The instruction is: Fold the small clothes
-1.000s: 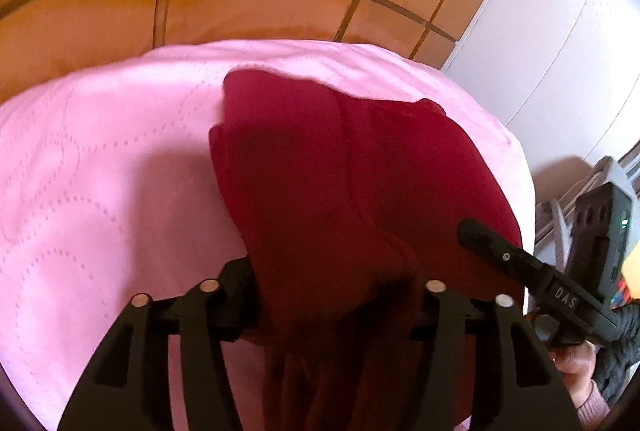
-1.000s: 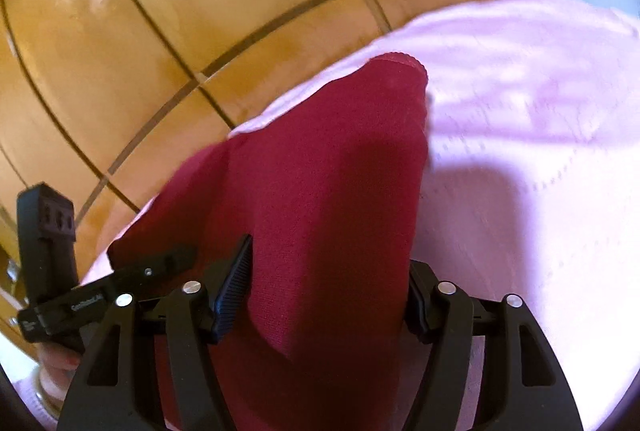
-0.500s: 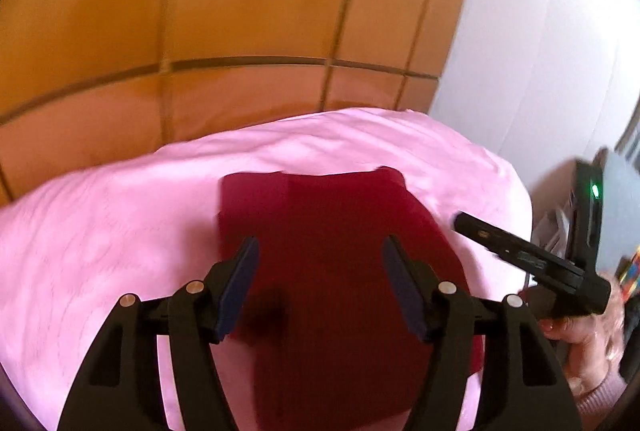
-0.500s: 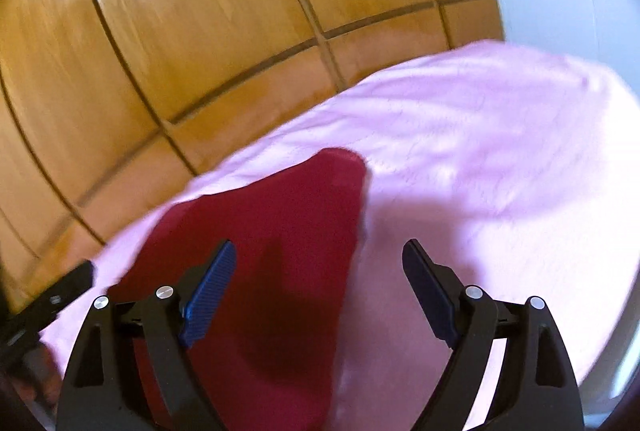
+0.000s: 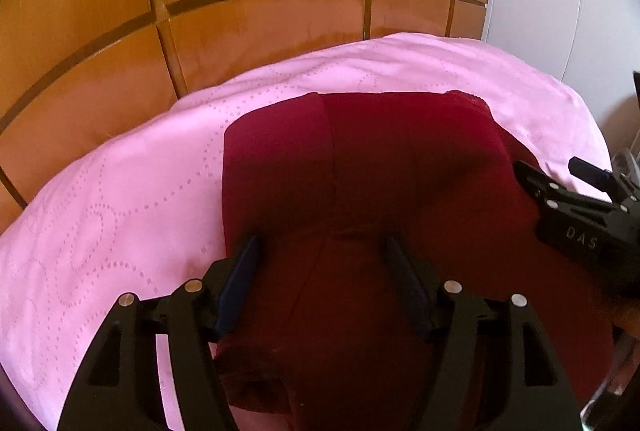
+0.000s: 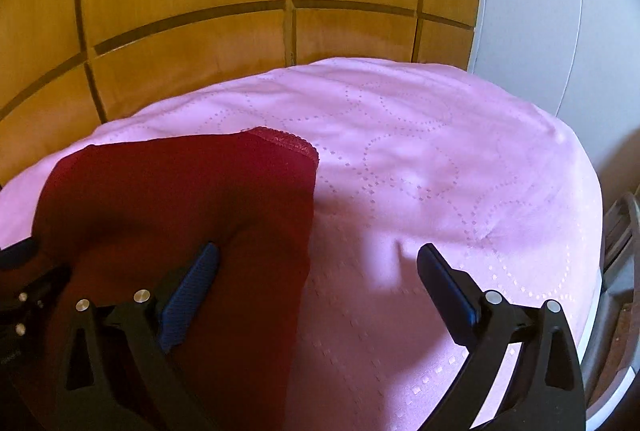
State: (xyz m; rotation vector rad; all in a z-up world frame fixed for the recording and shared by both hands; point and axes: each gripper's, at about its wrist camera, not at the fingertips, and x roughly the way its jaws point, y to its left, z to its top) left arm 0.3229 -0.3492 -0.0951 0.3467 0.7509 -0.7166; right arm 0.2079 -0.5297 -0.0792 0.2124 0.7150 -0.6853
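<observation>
Both hand-held grippers released; dark red garment [image 5: 400,167] now flat on pink cover [image 6: 460,159].

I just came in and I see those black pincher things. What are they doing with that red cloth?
A person is folding a small dark red garment laid on a pink quilted cover. Each hand holds a black tool. The left tool hangs open over the middle of the garment. The right tool is open too, straddling its right edge. Neither one grips the cloth right now, and it lies flat with its lace trim showing.
</observation>
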